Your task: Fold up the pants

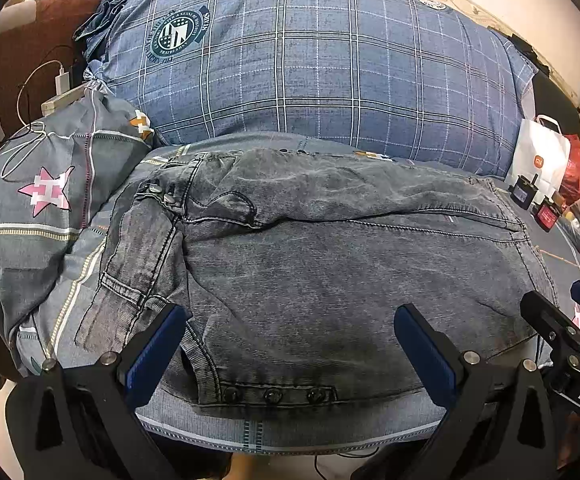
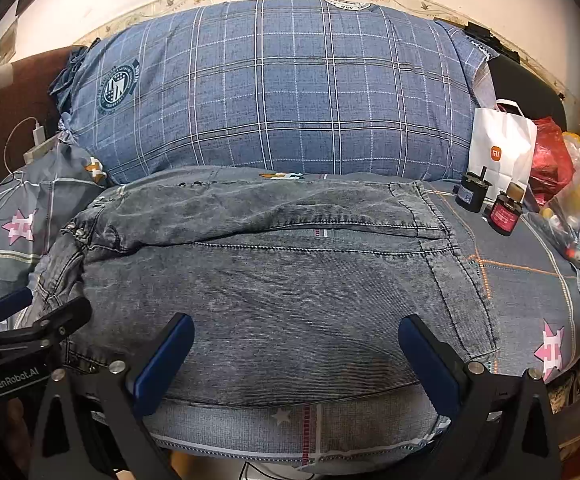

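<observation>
Grey washed denim pants (image 1: 321, 256) lie folded into a wide stack on the bed; they also show in the right wrist view (image 2: 274, 280). A row of three buttons (image 1: 272, 395) sits at the near edge. My left gripper (image 1: 290, 340) is open and empty, its blue pads (image 1: 156, 354) standing over the near edge of the pants. My right gripper (image 2: 295, 352) is open and empty over the near right part of the pants. Each gripper shows at the side of the other's view, the right one (image 1: 569, 316) and the left one (image 2: 30, 312).
A big blue plaid pillow (image 1: 313, 68) lies behind the pants. A star-print quilt (image 1: 46, 200) with a charger and cable (image 1: 64, 80) is at the left. A white paper bag (image 2: 501, 148), two small motors (image 2: 485, 200) and plastic bags crowd the right edge.
</observation>
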Demonstrator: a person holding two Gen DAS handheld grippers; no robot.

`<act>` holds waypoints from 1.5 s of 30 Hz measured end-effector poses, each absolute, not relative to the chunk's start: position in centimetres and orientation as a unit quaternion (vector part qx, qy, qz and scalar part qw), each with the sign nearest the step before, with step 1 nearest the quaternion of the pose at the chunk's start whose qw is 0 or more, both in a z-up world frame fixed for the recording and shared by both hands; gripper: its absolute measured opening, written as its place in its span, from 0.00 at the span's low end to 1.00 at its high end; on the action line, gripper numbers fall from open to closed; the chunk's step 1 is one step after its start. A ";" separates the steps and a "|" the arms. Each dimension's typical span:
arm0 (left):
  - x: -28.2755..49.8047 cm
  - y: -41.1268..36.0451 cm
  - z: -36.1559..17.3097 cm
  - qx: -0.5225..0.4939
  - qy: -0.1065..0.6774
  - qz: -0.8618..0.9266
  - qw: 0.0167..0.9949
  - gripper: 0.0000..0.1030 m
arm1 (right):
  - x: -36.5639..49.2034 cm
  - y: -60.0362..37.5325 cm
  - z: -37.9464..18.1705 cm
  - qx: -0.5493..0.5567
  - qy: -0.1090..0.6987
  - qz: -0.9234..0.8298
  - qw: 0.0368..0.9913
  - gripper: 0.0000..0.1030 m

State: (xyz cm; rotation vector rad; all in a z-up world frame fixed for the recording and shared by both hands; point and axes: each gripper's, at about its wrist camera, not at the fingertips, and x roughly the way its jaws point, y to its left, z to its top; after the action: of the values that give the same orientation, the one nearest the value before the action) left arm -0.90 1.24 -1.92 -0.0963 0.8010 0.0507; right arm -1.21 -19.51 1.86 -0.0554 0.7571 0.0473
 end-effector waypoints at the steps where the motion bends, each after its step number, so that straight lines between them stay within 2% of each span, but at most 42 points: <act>1: -0.9 1.2 -1.9 -0.047 0.390 0.025 0.919 1.00 | -1.2 -19.5 1.9 -0.027 0.370 0.023 0.929 1.00; 6: -0.9 2.3 -2.2 -0.054 0.400 0.024 0.914 1.00 | -1.1 -19.9 1.8 -0.018 0.377 0.031 0.926 1.00; 9: -1.3 5.8 -3.2 -0.093 0.421 0.044 0.901 1.00 | -0.8 -22.3 1.4 0.028 0.395 0.048 0.917 1.00; 15: -3.2 16.2 -7.0 -0.278 0.455 0.141 0.834 1.00 | 0.1 -31.9 -0.9 0.153 0.443 0.020 0.883 1.00; 20: -2.9 18.6 -9.5 -0.365 0.464 0.133 0.796 1.00 | 0.7 -40.1 -3.8 0.320 0.471 0.003 0.822 1.00; 24: -2.2 17.9 -10.0 -0.378 0.459 0.118 0.795 1.00 | 0.9 -43.6 -5.3 0.399 0.464 -0.005 0.791 1.00; 28: -1.5 18.1 -9.6 -0.384 0.454 0.119 0.795 0.82 | 1.4 -44.8 -6.1 0.419 0.459 -0.018 0.783 0.93; 29: -1.0 18.4 -9.6 -0.385 0.455 0.123 0.793 0.81 | 1.6 -45.0 -6.3 0.422 0.458 -0.019 0.782 0.90; 32: -1.0 18.6 -10.0 -0.386 0.459 0.129 0.789 0.81 | 2.5 -45.6 -7.3 0.434 0.466 -0.036 0.770 0.78; 40: -1.0 19.1 -9.9 -0.403 0.462 0.144 0.777 0.82 | 2.8 -45.8 -7.5 0.443 0.475 -0.063 0.758 0.77; 45: -0.7 19.2 -10.3 -0.401 0.461 0.158 0.776 0.88 | 2.6 -46.4 -8.2 0.450 0.487 -0.070 0.745 0.78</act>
State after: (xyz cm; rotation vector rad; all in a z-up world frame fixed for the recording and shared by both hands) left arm -0.70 19.16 -10.34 -0.8679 0.9985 0.3423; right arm 2.59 -46.41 -8.25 0.9852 1.0660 -0.1527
